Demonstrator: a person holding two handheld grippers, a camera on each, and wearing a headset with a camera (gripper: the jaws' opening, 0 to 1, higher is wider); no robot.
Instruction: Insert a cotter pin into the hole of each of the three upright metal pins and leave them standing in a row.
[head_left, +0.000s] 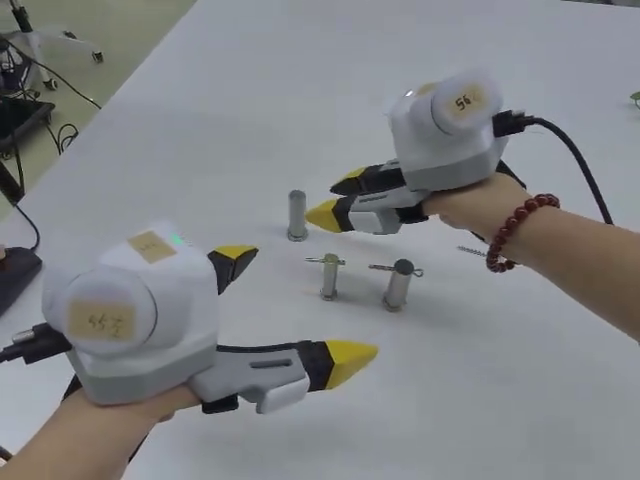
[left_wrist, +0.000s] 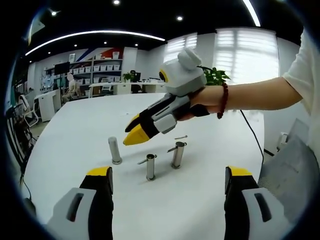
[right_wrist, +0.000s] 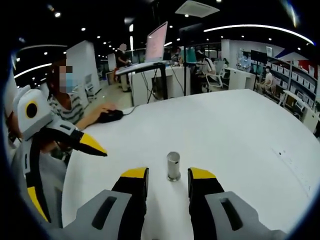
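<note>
The left gripper (head_left: 295, 308) is held nearest, low over the table (head_left: 250, 80), with its jaws spread wide and nothing between them. Beyond it, 3 pins are stood upright near one another. The bare pin (head_left: 297, 215) is seen just beside the right gripper (head_left: 335, 198), whose jaws are parted a little and pinch nothing. A cotter (head_left: 318, 260) is passed through the middle pin (head_left: 329, 278), and a 2nd cotter (head_left: 382, 267) through the right pin (head_left: 399, 285). A loose cotter (head_left: 468, 251) is laid beside the bracelet (head_left: 515, 230).

White workbench (head_left: 300, 80) in an open office with desks (right_wrist: 145, 67) and ceiling lights (left_wrist: 95, 33).
</note>
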